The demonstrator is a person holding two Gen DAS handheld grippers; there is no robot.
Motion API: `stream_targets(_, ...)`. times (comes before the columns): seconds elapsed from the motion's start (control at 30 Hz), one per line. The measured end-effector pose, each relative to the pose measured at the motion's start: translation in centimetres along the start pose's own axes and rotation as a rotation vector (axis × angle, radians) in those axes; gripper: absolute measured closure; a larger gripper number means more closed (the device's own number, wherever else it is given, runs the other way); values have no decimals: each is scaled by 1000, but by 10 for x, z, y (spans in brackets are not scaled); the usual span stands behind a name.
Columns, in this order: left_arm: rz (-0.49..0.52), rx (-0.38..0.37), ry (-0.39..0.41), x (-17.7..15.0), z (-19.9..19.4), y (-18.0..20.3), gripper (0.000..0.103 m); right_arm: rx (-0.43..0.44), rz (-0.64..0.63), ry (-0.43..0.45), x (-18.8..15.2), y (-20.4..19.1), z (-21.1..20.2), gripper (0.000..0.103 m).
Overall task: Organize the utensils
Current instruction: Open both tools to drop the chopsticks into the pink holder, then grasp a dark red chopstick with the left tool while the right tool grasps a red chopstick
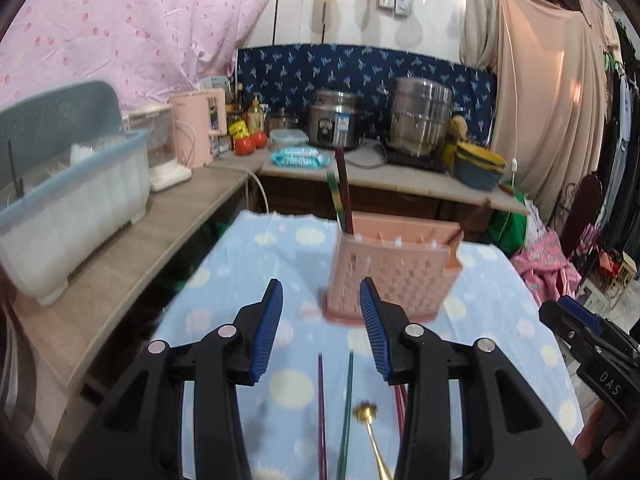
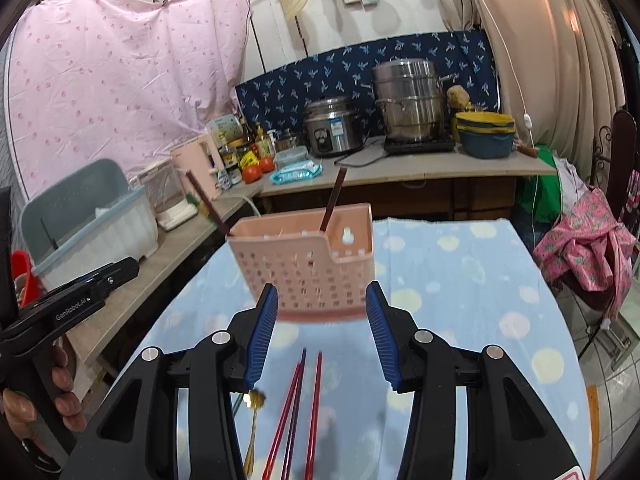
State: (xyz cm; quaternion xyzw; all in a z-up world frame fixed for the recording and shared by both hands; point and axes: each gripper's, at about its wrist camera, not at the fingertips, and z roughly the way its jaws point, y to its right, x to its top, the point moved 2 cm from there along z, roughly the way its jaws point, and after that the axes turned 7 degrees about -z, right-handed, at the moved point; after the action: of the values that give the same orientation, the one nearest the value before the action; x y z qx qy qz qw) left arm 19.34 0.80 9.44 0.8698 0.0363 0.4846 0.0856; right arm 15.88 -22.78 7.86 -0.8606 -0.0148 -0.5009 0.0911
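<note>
A pink perforated utensil holder [image 1: 390, 272] stands on the blue dotted tablecloth [image 1: 248, 264]; it also shows in the right wrist view [image 2: 308, 264]. Chopsticks stand in it [image 1: 342, 196], [image 2: 332, 200]. Loose chopsticks lie on the cloth in front: purple [image 1: 321, 408], green [image 1: 346, 408], red [image 2: 316, 408]. A gold spoon [image 1: 370, 420] lies beside them, also seen in the right wrist view [image 2: 254, 420]. My left gripper [image 1: 321, 308] is open and empty above the loose utensils. My right gripper [image 2: 321, 312] is open and empty just before the holder.
A wooden shelf on the left holds a blue dish-drainer box [image 1: 68, 196] and a pink kettle [image 1: 196, 128]. The back counter carries a rice cooker [image 1: 334, 120], steel pots [image 1: 420, 120] and stacked bowls [image 1: 478, 164]. Clothes hang at the right.
</note>
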Motion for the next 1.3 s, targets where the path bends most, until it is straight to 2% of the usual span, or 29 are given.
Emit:
stream_targets(0.43, 9, 29, -143, -84, -10, -14, 65, -18, 2, -150, -93, -24, -18, 58)
stream_targets(0.77, 6, 35, -252, -149, -10, -34, 65, -3, 5, -297, -158, -37, -12, 58)
stream_targets(1.1, 21, 20, -313, -187, -17, -43, 65, -10, -1, -338, -177, -42, -7, 59)
stream_targets(1.3, -1, 6, -339, -191, -11, -44, 65, -14, 0, -354, -179, -41, -3, 63)
